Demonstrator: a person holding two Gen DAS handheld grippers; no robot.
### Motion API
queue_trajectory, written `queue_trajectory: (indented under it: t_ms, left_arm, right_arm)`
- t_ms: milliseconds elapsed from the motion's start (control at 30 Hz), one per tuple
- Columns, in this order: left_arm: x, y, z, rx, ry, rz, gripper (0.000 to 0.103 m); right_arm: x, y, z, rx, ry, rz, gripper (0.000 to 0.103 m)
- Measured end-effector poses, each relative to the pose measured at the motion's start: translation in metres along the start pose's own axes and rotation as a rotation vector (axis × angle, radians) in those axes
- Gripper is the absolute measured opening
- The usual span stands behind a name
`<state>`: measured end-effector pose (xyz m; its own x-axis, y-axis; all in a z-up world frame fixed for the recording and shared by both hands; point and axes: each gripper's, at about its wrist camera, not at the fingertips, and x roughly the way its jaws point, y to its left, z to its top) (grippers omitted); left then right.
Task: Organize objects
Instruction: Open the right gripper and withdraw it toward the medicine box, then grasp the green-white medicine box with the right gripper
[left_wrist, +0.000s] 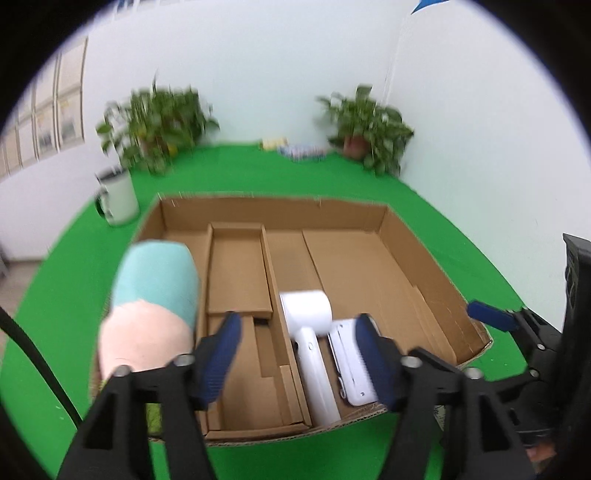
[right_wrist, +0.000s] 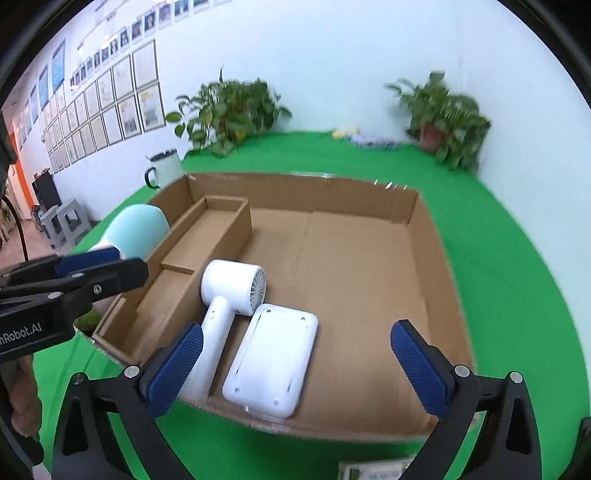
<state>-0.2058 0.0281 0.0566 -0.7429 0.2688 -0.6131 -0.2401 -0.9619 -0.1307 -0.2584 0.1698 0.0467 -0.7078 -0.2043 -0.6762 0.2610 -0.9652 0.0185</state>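
Cardboard box (right_wrist: 424, 266) on the green table, with a white handheld fan (right_wrist: 229, 295) and white flat device (right_wrist: 271, 360) lying inside.
Left gripper (left_wrist: 299, 354) and right gripper (right_wrist: 295, 365) both hang spread wide above them, grasping nothing.

A cardboard tray (right_wrist: 424, 258) sits on the worktop (right_wrist: 517, 295), near its front edge. Inside, a handheld fan (right_wrist: 229, 291) lies beside the tray's left dividers, with a flat device (right_wrist: 273, 358) touching its right side by the tray's front wall. A rolled cloth (left_wrist: 151, 302) rests at the tray's left edge. A mug (right_wrist: 164, 168) stands behind the tray's far left corner, and two potted plants (right_wrist: 229, 110) stand along the worktop's far edge.
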Motion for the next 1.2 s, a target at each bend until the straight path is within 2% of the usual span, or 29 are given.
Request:
queue_trajectory:
  t_ms: [67,233,367,567,800,967,1100,1200]
  left_arm:
    - [-0.013,-0.005,-0.008,0.017,-0.034,0.048,0.076]
    - [-0.031,-0.015,-0.028,0.023,-0.069,0.120,0.076]
    - [-0.043,-0.023,-0.042,0.009,-0.079,0.121,0.076]
    - [-0.059,-0.026,-0.053,-0.001,-0.098,0.119,0.076]
    - [-0.085,-0.034,-0.069,0.034,-0.171,0.154,0.077]
    - [-0.080,-0.034,-0.088,0.050,-0.109,0.200,0.078]
    - [-0.070,-0.029,-0.107,0.011,-0.028,0.095,0.077]
    - [-0.059,-0.027,-0.117,-0.013,0.020,0.054,0.077]
  right_arm:
    - [-0.010,0.002,-0.009,0.015,-0.006,-0.007,0.102]
    - [-0.031,0.013,-0.040,0.053,-0.040,-0.035,0.102]
    - [-0.050,0.022,-0.060,0.012,-0.086,-0.060,0.102]
    - [-0.070,0.024,-0.068,0.010,-0.122,-0.074,0.102]
    - [-0.100,0.022,-0.079,0.015,-0.197,-0.095,0.102]
    - [-0.117,0.010,-0.104,0.030,-0.196,-0.052,0.102]
    - [-0.122,-0.015,-0.137,0.053,-0.111,-0.089,0.102]
    - [-0.120,-0.038,-0.164,0.078,-0.019,-0.122,0.102]
